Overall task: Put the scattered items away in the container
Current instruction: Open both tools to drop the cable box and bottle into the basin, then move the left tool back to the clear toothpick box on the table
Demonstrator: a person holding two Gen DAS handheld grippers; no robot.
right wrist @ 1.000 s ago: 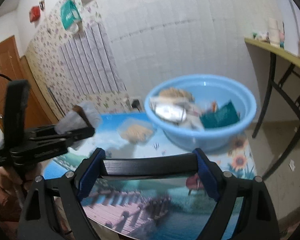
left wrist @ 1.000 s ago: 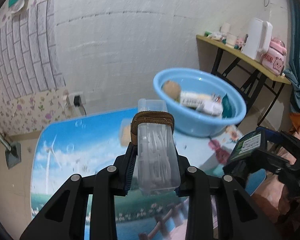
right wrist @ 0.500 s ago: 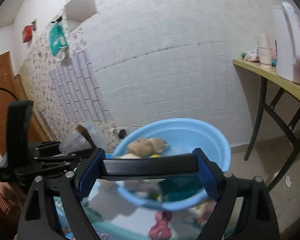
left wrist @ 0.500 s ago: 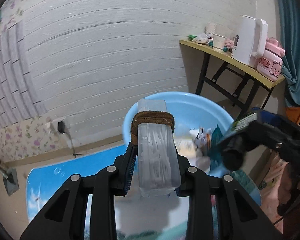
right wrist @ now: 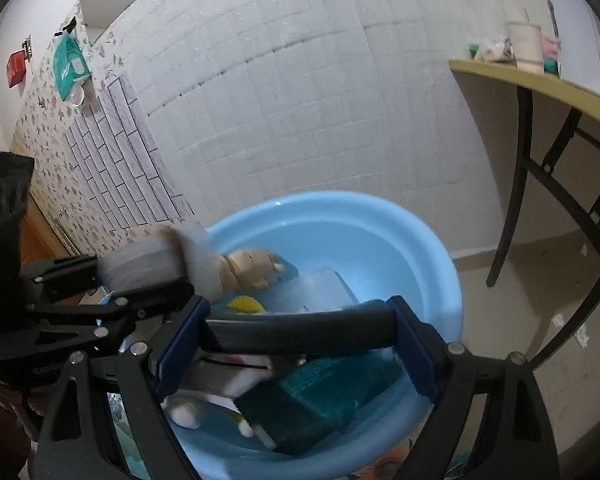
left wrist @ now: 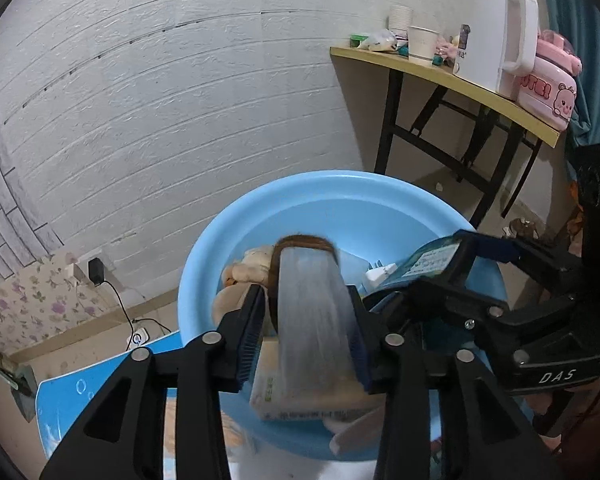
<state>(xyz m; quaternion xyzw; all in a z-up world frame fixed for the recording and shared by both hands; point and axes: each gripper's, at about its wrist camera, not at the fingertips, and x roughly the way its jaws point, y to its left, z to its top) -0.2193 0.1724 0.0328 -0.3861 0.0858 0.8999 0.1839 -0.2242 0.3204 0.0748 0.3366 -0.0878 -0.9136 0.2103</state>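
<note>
A light blue basin lies right below both grippers. It holds a tan plush toy, a white printed pack and a teal pack. My left gripper hangs over the basin with its jaws opening. The clear plastic box with a brown band is between them, smeared with motion and no longer pressed by the pads. My right gripper is shut on a dark flat box with a green label, held over the basin's near right side.
A side table with a yellow top stands at the right against the white wall, carrying a white kettle, paper cups and a pink toy. The table's blue picture cloth shows at lower left. A wall socket with a cable sits behind.
Both grippers have travelled from over the picture cloth to above the basin. The left jaws have parted, and the clear box, sharp before, now blurs between them. The right grip is unchanged.
</note>
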